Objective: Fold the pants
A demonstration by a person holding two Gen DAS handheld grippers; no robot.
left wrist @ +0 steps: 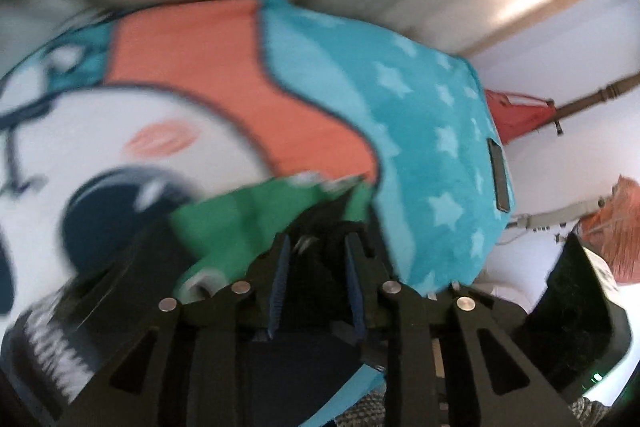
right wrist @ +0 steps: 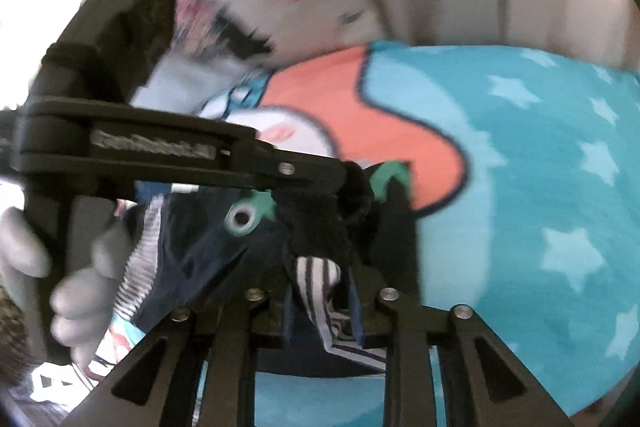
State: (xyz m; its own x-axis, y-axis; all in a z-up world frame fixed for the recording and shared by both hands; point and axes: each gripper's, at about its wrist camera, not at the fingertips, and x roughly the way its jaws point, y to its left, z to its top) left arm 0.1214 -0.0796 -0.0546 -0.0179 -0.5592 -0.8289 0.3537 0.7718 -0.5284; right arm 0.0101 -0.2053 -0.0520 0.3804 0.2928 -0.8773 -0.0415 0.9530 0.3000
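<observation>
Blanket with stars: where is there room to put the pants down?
The free patch is the blue starry part of the blanket, right of the orange band. It is crowded in the middle: both tongs, left and right, pinch the dark pants there.

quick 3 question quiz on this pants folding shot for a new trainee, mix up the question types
1. True or false: the right hand-held gripper has a striped part of the dark pants between its fingers.
2. Multiple choice: the blanket under the pants has a teal area printed with A) dots B) stars C) stripes.
3. Short answer: in the right wrist view, what holds the left hand-held gripper?

Key
1. True. White-striped dark fabric sits between the fingers.
2. B. Pale stars cover the teal area.
3. The person's left hand, which appears to wear a light glove, wraps the handle; the gripper's tip meets the dark fabric.
</observation>
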